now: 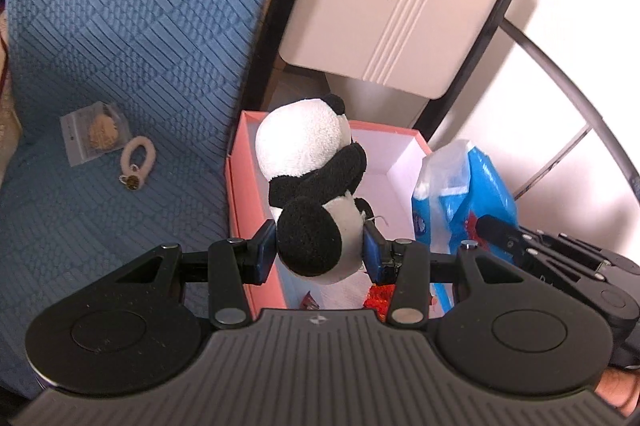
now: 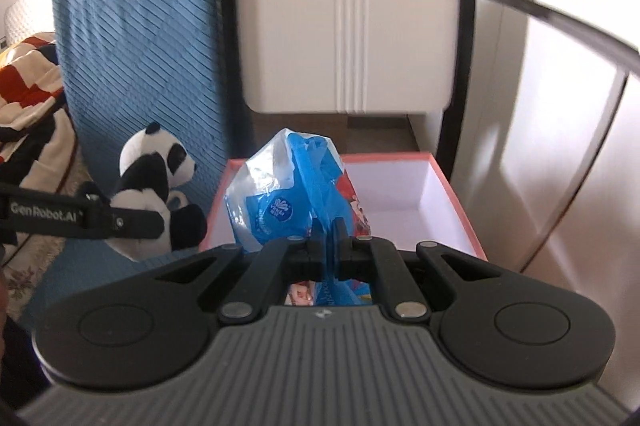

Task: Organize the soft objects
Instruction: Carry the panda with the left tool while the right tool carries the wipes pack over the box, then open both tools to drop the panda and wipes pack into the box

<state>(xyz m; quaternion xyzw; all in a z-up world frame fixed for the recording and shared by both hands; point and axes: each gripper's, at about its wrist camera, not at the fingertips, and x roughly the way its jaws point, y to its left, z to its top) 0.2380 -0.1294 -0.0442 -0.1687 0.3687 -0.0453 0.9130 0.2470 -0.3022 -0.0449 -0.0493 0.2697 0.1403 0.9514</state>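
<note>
Between left jaws: the left gripper point(image 1: 320, 246) is clamped on the panda point(image 1: 312, 182) at its lower body — both blue pads point(image 1: 266, 246) press into the plush; its face is turned away in the left view.
Right jaws: the right gripper point(image 2: 330, 242) is closed tight on the bag point(image 2: 288, 194), a blue and clear plastic one; the pinched fold hides whatever is inside, and only a round logo and some red print show.
Beyond the jaws: the box point(image 2: 456, 202), pink outside and white inside, open-topped; its near wall is hidden behind both grippers, and the bag covers its left part.
Under left jaws: red-printed items point(image 1: 378, 296) in the box, mostly covered, not identifiable.
Left of left jaws: the sofa point(image 1: 120, 26), blue and quilted — on it a small packet point(image 1: 94, 134) and a fuzzy ring point(image 1: 138, 154), well apart from the panda.
Far behind: a beige cabinet point(image 2: 344, 6), top cut off.
</note>
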